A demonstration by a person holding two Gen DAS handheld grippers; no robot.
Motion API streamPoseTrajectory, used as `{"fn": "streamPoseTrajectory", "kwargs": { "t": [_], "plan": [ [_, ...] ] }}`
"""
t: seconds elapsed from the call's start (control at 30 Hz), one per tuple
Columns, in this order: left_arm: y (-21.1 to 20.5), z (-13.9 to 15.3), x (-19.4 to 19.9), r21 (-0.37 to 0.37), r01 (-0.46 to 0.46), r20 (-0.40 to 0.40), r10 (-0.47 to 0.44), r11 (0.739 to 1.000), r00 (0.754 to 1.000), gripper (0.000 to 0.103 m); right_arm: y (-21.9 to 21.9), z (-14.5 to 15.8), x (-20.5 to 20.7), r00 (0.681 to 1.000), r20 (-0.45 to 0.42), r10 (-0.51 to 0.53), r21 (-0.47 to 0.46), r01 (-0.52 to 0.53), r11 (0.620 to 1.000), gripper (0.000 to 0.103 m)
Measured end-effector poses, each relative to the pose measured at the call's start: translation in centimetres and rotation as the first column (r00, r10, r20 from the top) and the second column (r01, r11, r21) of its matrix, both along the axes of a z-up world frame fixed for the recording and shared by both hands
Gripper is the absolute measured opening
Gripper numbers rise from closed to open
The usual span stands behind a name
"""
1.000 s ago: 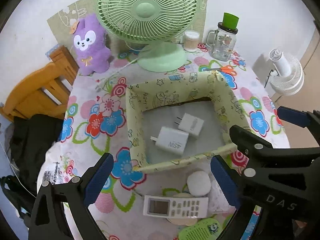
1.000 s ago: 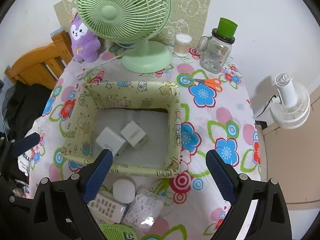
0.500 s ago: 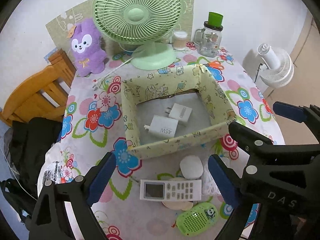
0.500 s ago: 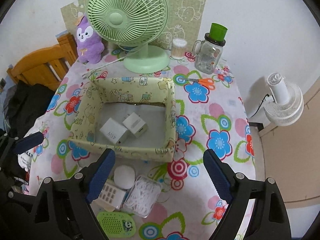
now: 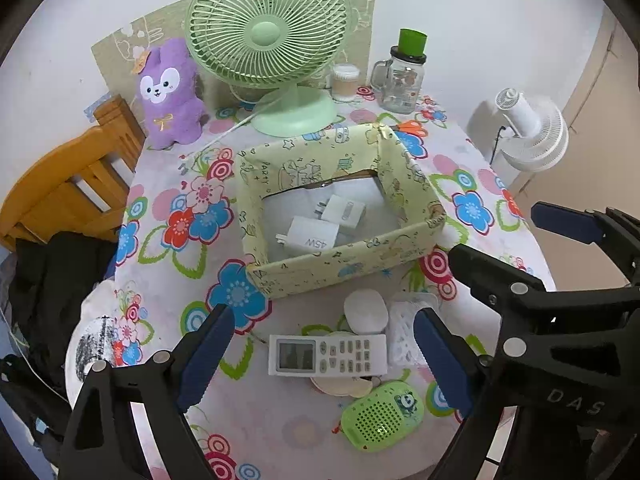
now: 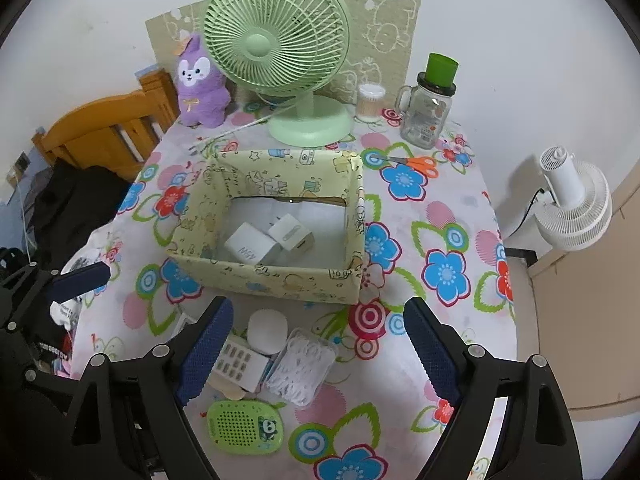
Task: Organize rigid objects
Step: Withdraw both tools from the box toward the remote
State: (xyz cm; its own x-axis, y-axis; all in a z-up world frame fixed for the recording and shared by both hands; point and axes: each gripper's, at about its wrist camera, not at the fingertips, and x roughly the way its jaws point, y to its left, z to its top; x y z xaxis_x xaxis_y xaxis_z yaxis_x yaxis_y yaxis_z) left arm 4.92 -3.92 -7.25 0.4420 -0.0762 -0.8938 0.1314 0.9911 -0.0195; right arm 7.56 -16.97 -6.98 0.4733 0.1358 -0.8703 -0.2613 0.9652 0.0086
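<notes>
Between pickups, by the look of it: two chargers (image 5: 320, 228) already down in the patterned box (image 5: 344, 268), loose items waiting in front of it. Nearest, a green speaker (image 5: 380, 414) at the table edge; then the white remote (image 5: 328, 355), a round white puck (image 5: 366, 312), a clear case (image 6: 301, 366) of white bits. Next move, likely: drop onto one of these, remote first, jaws squared across its narrow side. Left gripper (image 5: 320, 354) hovering over the remote, wide but closing, pads clear of it, nothing held. Right gripper (image 6: 318, 354) wide too, closing, empty, above puck and case. Farther back, box, then green fan (image 5: 268, 40).
</notes>
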Motion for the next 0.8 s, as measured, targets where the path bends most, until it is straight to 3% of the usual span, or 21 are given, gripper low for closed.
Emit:
{"fn": "streamPoseTrajectory", "kwargs": {
  "t": [0.37,0.8],
  "plan": [
    [0.2,-1.2,-1.7,-0.034,0.009,-0.021,-0.010,0.999,1.000,0.092,-0.3,-0.2,-2.0,1.000,0.028,0.007,0.018,-0.008,1.000,0.088],
    [0.7,-4.6,-3.0,-0.042,0.000,-0.049,-0.002,0.999,0.999,0.092,-0.7,-3.4,-3.4,0.999,-0.015,0.036,0.044,-0.036,0.998,0.086]
  ]
}}
